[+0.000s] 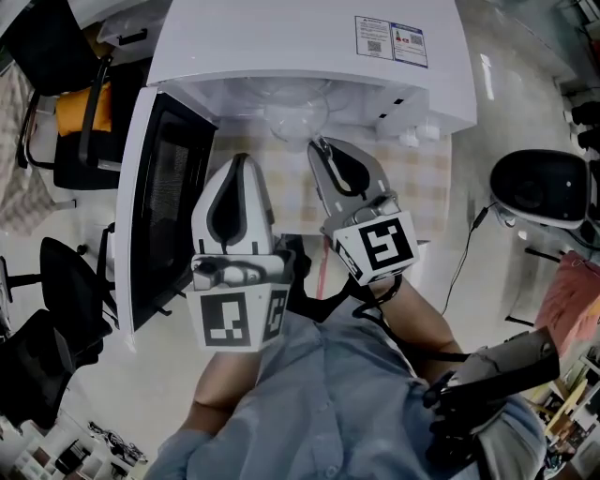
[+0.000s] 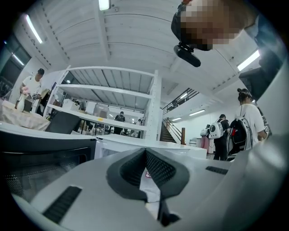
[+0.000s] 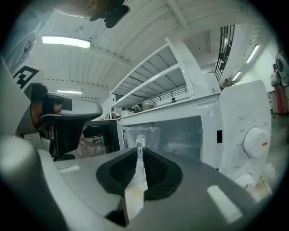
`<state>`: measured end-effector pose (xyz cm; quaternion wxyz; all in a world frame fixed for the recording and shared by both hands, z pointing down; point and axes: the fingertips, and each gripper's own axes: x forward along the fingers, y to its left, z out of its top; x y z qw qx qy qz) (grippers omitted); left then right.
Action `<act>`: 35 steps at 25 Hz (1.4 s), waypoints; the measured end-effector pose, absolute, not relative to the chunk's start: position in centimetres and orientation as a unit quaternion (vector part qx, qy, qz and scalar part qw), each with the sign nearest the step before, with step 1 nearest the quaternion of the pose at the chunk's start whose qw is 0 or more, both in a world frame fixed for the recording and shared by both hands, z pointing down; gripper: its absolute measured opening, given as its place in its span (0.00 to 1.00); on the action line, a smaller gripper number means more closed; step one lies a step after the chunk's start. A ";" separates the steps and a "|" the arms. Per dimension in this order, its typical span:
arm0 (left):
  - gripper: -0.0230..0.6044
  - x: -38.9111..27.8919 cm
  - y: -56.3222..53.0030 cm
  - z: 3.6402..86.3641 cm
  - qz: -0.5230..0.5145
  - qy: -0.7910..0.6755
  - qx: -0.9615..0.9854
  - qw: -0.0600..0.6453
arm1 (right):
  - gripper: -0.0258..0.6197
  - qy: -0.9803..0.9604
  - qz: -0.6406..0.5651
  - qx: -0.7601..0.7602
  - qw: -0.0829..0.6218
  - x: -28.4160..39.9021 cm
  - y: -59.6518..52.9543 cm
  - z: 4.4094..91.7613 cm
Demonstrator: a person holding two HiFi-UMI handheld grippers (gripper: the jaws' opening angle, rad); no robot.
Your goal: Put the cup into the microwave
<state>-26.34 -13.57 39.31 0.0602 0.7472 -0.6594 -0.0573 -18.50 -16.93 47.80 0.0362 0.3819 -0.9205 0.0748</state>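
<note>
The clear cup [image 3: 141, 135] is pinched by its near wall in the closed right claw [image 3: 138, 151] and held upright at the open mouth of the microwave [image 1: 281, 37]; whether the threshold is passed cannot be told. It is best carried in level, kept off the open door [image 1: 164, 187], and set flat before release; the left claw [image 2: 145, 152] is closed on nothing.

Pale glossy floor [image 1: 56, 214], black office chairs [image 1: 64, 281] at nine o'clock, one holding an orange cushion [image 1: 77, 108], white ribbed ceiling [image 2: 131, 40] with strip lights [image 2: 104, 4], white shelving rack [image 2: 113, 92] at ten o'clock, staircase [image 2: 170, 131] beyond, standing people with backpacks [image 2: 248, 122] at three o'clock
</note>
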 end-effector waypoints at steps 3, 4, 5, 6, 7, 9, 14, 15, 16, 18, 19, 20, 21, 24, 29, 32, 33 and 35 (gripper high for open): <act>0.05 -26.8 -13.6 40.0 -0.057 -0.660 0.746 0.066 | 0.08 -0.919 0.078 0.385 0.041 -18.8 -17.4 48.8; 0.05 -26.9 -13.8 40.3 -0.057 -0.660 0.746 0.068 | 0.08 -0.918 0.080 0.387 0.044 -18.9 -17.6 49.1; 0.05 -27.0 -13.9 40.5 -0.056 -0.660 0.746 0.069 | 0.08 -0.917 0.083 0.388 0.045 -18.9 -17.8 49.4; 0.05 -27.1 -14.1 40.7 -0.055 -0.660 0.746 0.071 | 0.08 -0.916 0.084 0.389 0.047 -19.0 -18.0 49.6; 0.05 -27.2 -14.2 40.8 -0.054 -0.660 0.746 0.072 | 0.08 -0.917 0.084 0.388 0.048 -19.1 -18.2 49.7; 0.05 -27.4 -14.5 41.1 -0.053 -0.660 0.745 0.074 | 0.08 -0.917 0.083 0.386 0.050 -19.4 -18.6 49.9; 0.05 -28.2 -15.0 41.3 -0.052 -0.662 0.743 0.083 | 0.08 -0.915 0.088 0.389 0.057 -19.9 -19.4 50.3; 0.05 -28.3 -15.1 41.4 -0.052 -0.663 0.742 0.085 | 0.08 -0.914 0.089 0.391 0.059 -20.0 -19.5 50.4; 0.05 -28.4 -15.2 41.4 -0.052 -0.663 0.742 0.088 | 0.08 -0.914 0.089 0.392 0.060 -20.0 -19.7 50.4; 0.05 -28.6 -15.5 41.6 -0.051 -0.663 0.741 0.091 | 0.08 -0.914 0.086 0.391 0.062 -20.3 -20.1 50.4; 0.05 -28.7 -15.7 41.7 -0.051 -0.663 0.741 0.092 | 0.08 -0.914 0.085 0.391 0.062 -20.4 -20.4 50.4; 0.05 -28.7 -15.8 41.8 -0.050 -0.663 0.741 0.093 | 0.08 -0.914 0.084 0.392 0.062 -20.4 -20.6 50.4; 0.05 -28.7 -15.9 42.0 -0.049 -0.662 0.742 0.094 | 0.08 -0.914 0.083 0.393 0.062 -20.5 -20.9 50.4; 0.05 -28.6 -16.2 42.7 -0.043 -0.660 0.743 0.100 | 0.08 -0.912 0.082 0.396 0.065 -20.6 -21.4 50.4; 0.05 -28.4 -16.9 43.0 -0.040 -0.655 0.747 0.107 | 0.08 -0.908 0.083 0.405 0.067 -20.7 -22.7 50.5; 0.05 -28.5 -17.3 43.1 -0.038 -0.653 0.749 0.109 | 0.08 -0.909 0.078 0.405 0.068 -20.9 -23.5 50.4; 0.05 -28.5 -17.4 43.2 -0.038 -0.652 0.749 0.111 | 0.08 -0.908 0.076 0.405 0.068 -21.0 -23.8 50.3; 0.05 -28.5 -17.6 43.3 -0.036 -0.650 0.750 0.114 | 0.08 -0.907 0.076 0.408 0.067 -21.2 -24.5 50.4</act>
